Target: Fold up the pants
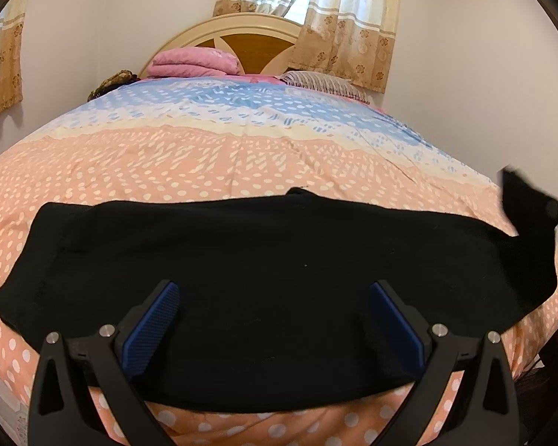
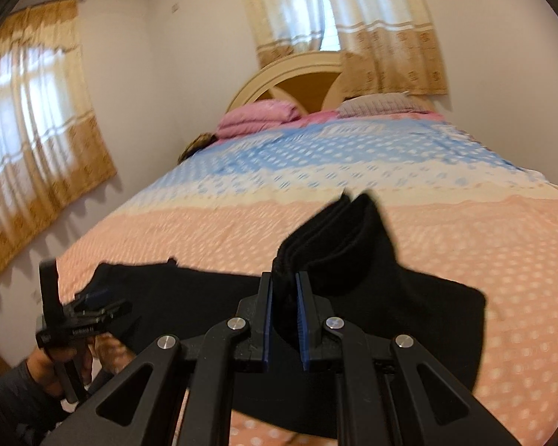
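1. While the black pants (image 1: 264, 282) lie spread across the polka-dot bedspread (image 1: 212, 156), the left gripper (image 1: 273, 319) hangs over their near edge with its 2 jaws wide apart and nothing between them.
2. The blue pads (image 1: 150, 329) of this claw stand on either side of flat black cloth, which stretches far to the left and to the right of it.
3. The right gripper (image 2: 283, 316) is almost closed, and its 2 blue pads (image 2: 302, 323) pinch a bunched fold of the pants (image 2: 353, 260).
4. This pinched end rises above the bed, straight ahead of the right claw and a little to its right; the picture there is blurred.
5. In the right wrist view, the left gripper (image 2: 96, 306) shows far to the left of the right claw, held by a hand (image 2: 61, 362).
6. Beyond both claws, at the head of the bed, lie a folded pink blanket (image 1: 195, 61) and a striped pillow (image 1: 318, 81), well apart from the pants.
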Demonstrator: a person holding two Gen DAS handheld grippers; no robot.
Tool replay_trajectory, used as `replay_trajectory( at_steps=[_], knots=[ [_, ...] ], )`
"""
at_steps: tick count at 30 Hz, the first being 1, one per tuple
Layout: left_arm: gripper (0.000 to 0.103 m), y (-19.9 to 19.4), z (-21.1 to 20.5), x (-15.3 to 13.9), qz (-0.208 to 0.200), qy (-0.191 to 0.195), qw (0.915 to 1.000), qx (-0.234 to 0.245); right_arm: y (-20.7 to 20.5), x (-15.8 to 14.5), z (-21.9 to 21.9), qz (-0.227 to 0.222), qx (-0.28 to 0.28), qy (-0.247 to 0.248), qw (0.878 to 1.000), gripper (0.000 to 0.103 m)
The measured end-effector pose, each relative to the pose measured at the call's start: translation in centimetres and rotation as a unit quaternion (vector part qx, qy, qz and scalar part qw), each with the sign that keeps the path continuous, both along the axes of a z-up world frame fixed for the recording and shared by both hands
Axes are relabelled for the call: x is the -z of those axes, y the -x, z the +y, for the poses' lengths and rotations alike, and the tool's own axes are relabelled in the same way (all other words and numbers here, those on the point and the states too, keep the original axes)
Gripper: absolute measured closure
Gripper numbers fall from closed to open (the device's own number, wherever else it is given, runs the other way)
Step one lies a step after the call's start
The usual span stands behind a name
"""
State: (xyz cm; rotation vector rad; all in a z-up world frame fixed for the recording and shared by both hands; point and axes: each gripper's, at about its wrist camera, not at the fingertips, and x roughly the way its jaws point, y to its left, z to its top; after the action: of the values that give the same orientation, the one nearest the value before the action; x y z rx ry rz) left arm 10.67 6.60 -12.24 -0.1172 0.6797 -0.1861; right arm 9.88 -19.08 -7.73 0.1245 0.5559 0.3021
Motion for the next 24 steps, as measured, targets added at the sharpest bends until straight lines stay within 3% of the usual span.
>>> replay_trajectory(
  at_steps=[11, 14, 15, 17, 19, 24],
  knots=[
    [0.0, 0.1, -2.2, -1.1, -0.006, 0.012, 0.9989, 0.045, 0.4, 5.2, 4.6, 0.042, -0.061, 0.072, 0.995, 0.091],
    [0.0, -0.1, -3.7, -1.5, -0.006, 0.012, 0.9977, 0.066, -0.2, 6.7, 5.0, 0.072, -0.065, 0.098, 0.99, 0.089],
    [0.0, -0.2, -4.4, -1.6, -0.006, 0.012, 0.9971, 0.075, -0.2, 7.0, 4.8, 0.077, -0.064, 0.094, 0.991, 0.087],
    [0.0, -0.4, -5.7, -2.0, -0.002, 0.02, 0.9949, 0.099, 0.2, 6.8, 3.5, 0.083, -0.069, 0.074, 0.991, 0.069],
    [0.0, -0.7, -6.9, -2.2, 0.002, 0.024, 0.9933, 0.114, 1.0, 6.1, 2.1, 0.08, -0.076, 0.056, 0.992, 0.062],
    [0.0, -1.7, -11.1, -2.5, 0.016, 0.036, 0.9862, 0.161, 3.4, 5.1, -3.1, 0.062, -0.04, 0.053, 0.996, 0.06]
  ],
)
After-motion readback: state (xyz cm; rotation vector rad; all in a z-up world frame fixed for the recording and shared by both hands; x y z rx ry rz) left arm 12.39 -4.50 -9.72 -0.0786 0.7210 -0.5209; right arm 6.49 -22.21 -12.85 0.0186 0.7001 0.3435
